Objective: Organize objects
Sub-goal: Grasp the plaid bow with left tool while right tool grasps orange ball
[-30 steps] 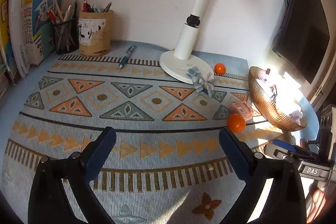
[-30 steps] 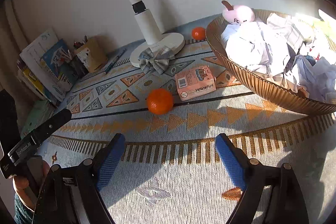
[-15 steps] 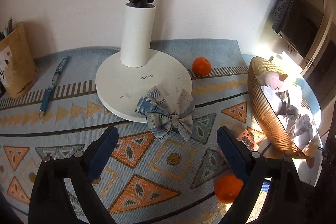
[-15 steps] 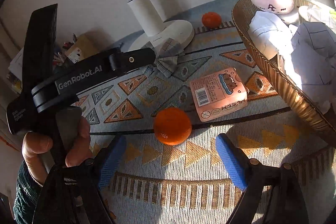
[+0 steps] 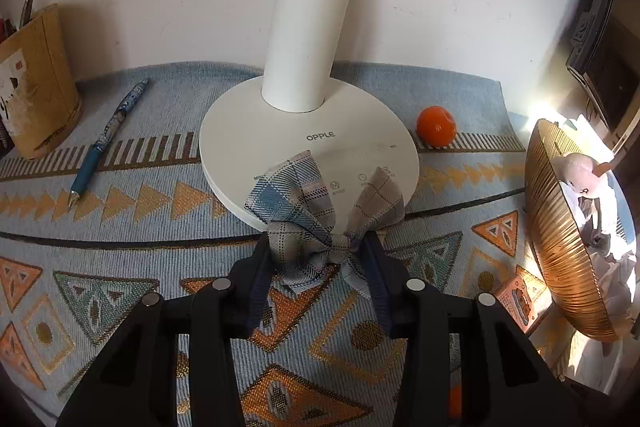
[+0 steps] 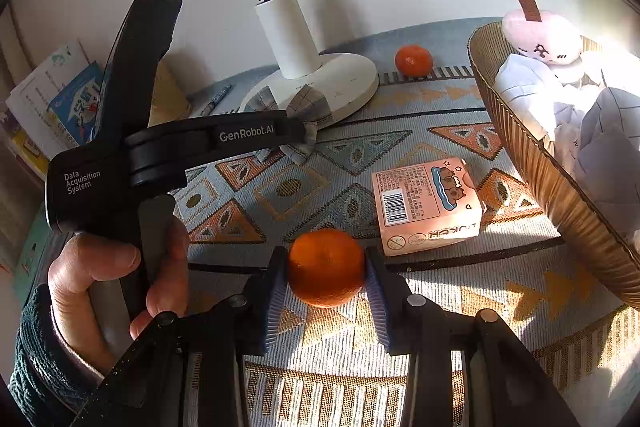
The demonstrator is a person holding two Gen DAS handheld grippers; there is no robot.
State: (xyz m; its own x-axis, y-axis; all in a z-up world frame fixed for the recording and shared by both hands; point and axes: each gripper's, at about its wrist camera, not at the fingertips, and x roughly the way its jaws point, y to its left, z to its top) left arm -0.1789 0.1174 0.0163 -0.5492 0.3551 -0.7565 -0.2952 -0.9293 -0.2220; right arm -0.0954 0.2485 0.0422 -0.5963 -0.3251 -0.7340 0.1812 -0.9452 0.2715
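Pick-up step: left gripper point(image 5: 320, 255) clamps bow point(image 5: 316, 219), right gripper point(image 6: 326, 283) clamps orange point(image 6: 326, 267); next, likely lift toward right-hand basket point(image 6: 532, 147).

1. The lamp point(image 5: 308, 131) stands at the back of the worktop point(image 5: 120, 267).
2. The bow point(image 5: 316, 215) lies partly on the lamp's base.
3. The pen point(image 5: 108, 131) lies left of the lamp.
4. The basket point(image 5: 560, 243) sits at the right.

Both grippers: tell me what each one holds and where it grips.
The left gripper pinches the plaid bow at its knotted middle. The right gripper clamps the near orange across its sides.
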